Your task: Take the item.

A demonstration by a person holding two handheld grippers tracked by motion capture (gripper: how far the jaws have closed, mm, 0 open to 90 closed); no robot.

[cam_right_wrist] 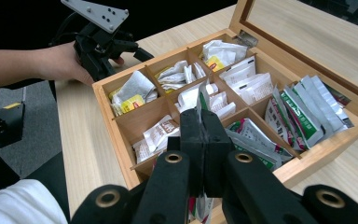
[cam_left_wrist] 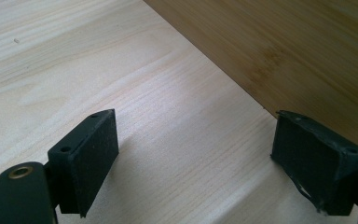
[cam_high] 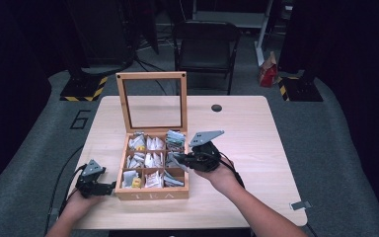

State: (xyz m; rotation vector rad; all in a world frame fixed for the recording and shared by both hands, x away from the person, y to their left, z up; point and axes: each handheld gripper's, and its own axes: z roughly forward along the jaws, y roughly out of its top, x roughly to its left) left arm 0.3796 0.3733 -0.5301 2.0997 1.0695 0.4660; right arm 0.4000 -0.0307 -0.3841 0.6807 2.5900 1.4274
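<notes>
High view, near edge: left gripper (cam_high: 109,187) rests on the table (cam_high: 256,148), touching or just beside the tea box (cam_high: 153,193); jaws wide apart, holding nothing.
Right gripper (cam_right_wrist: 204,126): jaws pressed together on a tea packet (cam_right_wrist: 203,97), above the box's right-hand compartments.
Packet handling: probably light, thin, crinkly; pinch a flat edge firmly, since it may slip or tear.
Box: nine compartments crowded with loose packets; dividers could snag.
Lid (cam_high: 151,98): upright behind, a barrier.
Beyond: chair (cam_high: 205,47).

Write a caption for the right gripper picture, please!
Right gripper pinches a tea packet above the open wooden tea box.
</notes>
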